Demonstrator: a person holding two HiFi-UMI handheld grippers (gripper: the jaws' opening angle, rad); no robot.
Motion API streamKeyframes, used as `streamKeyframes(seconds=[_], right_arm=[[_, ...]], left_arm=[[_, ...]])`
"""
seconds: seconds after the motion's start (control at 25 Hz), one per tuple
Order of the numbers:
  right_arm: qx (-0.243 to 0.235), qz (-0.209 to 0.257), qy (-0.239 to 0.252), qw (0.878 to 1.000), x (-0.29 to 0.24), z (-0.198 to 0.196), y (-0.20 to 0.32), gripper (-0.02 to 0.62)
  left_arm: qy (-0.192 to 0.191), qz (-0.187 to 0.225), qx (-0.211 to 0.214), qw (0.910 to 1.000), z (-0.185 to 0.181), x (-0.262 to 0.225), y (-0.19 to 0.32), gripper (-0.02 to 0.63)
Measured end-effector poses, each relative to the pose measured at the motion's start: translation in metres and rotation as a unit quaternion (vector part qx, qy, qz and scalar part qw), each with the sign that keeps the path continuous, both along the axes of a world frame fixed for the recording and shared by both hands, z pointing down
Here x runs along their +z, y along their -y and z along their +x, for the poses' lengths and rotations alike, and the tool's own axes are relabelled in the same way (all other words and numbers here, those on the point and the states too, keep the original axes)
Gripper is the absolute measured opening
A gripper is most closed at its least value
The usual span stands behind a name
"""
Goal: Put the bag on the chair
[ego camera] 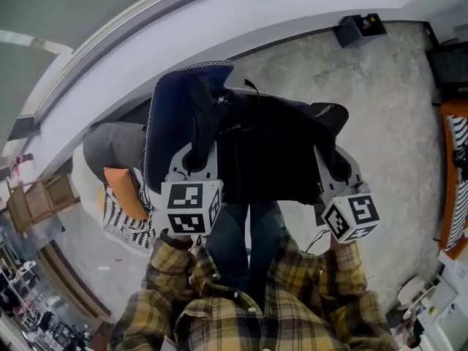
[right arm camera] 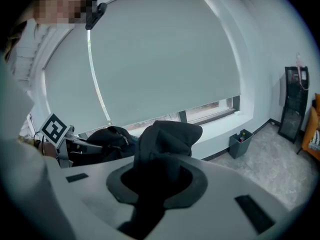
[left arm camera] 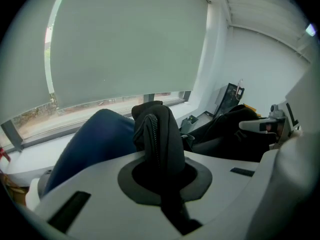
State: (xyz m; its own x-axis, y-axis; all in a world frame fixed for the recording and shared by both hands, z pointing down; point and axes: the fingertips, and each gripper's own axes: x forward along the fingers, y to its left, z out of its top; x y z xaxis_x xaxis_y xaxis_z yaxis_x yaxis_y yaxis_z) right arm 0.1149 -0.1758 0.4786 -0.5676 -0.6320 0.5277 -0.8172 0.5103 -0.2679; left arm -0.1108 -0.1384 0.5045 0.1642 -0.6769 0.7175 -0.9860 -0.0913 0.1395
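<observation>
A black bag (ego camera: 272, 148) hangs between my two grippers, in front of the person's legs. My left gripper (ego camera: 196, 161) is shut on a black strap of the bag (left arm camera: 159, 134), which bunches up out of the jaws. My right gripper (ego camera: 338, 168) is shut on a fold of the bag's fabric (right arm camera: 167, 139) at the other end. A navy blue chair (ego camera: 172, 112) with pale stitched edging stands just beyond and left of the bag; its blue back (left arm camera: 92, 146) shows beside the left jaws. The bag hides most of the chair's seat.
A grey cushion (ego camera: 113, 146), an orange item (ego camera: 126, 192) and a black-and-white patterned piece (ego camera: 126, 224) lie left of the chair. A white window ledge (ego camera: 241, 28) runs behind. A small black bin (ego camera: 360, 29) sits by the wall. Orange furniture (ego camera: 452, 174) stands at the right edge.
</observation>
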Motion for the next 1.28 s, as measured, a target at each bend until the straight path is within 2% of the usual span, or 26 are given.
streamKeyframes(seconds=[0.24,0.52,0.92,1.16,1.28], right_arm=[[0.004,-0.014,-0.013,1.000,0.046,0.006,0.009,0.071],[0.012,-0.030,-0.035,0.999,0.106,0.000,0.014,0.071],[-0.016,-0.036,-0.107,0.993,0.176,-0.007,0.007,0.074],[-0.026,-0.034,-0.149,0.988,0.205,-0.005,-0.008,0.077],[-0.043,-0.017,-0.160,0.986,0.212,-0.013,-0.016,0.080]], left_arm=[[0.009,-0.013,-0.010,0.9998,0.007,0.045,0.006,0.032],[0.039,-0.030,-0.006,0.9988,0.007,0.096,0.016,0.032],[0.048,-0.062,-0.018,0.9967,0.008,0.161,0.011,0.032],[0.073,-0.075,-0.004,0.9945,0.012,0.195,0.001,0.032],[0.086,-0.083,-0.007,0.9928,0.009,0.210,-0.007,0.032]])
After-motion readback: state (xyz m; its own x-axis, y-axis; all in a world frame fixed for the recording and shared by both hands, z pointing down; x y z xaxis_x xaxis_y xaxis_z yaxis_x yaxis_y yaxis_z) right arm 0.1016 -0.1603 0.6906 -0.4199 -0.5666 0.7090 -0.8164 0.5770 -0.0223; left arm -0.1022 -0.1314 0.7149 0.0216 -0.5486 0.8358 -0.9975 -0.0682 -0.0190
